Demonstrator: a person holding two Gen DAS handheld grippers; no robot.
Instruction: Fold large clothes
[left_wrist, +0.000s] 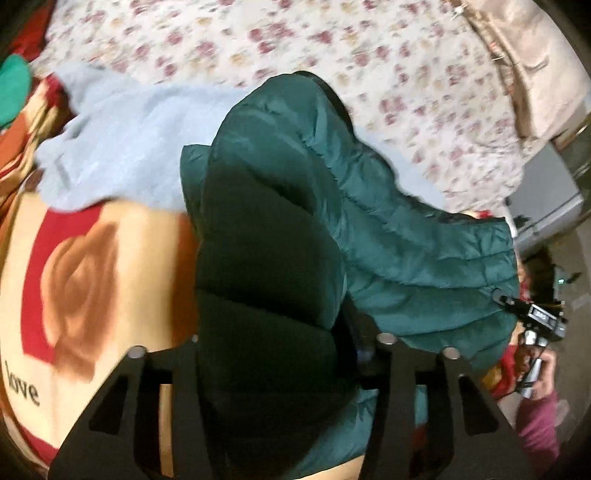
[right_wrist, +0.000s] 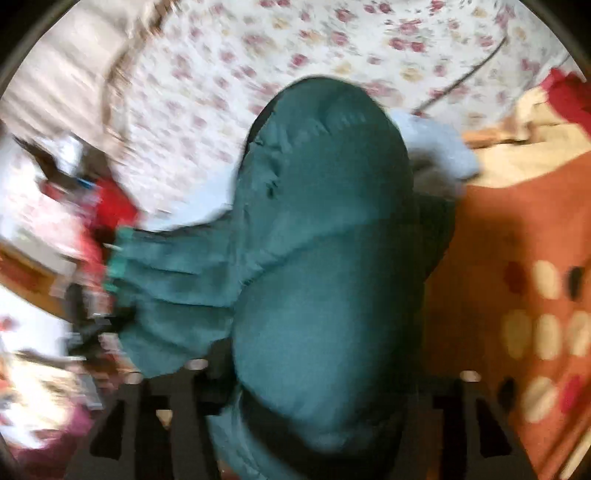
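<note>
Our left gripper (left_wrist: 273, 258) and right gripper (right_wrist: 325, 258) each clamp the green jacket (left_wrist: 388, 236), which stretches lengthwise between them above the blanket (left_wrist: 92, 266); the floral bedsheet (left_wrist: 295, 44) lies open beyond.

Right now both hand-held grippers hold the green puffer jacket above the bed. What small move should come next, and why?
Probably lower the green puffer jacket onto the floral sheet and spread it flat: it hangs bunched between both hand-held grippers, and the grey garment lies just beneath.

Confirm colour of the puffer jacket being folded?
Dark teal green puffer jacket, quilted; clearest in the left wrist view.
</note>
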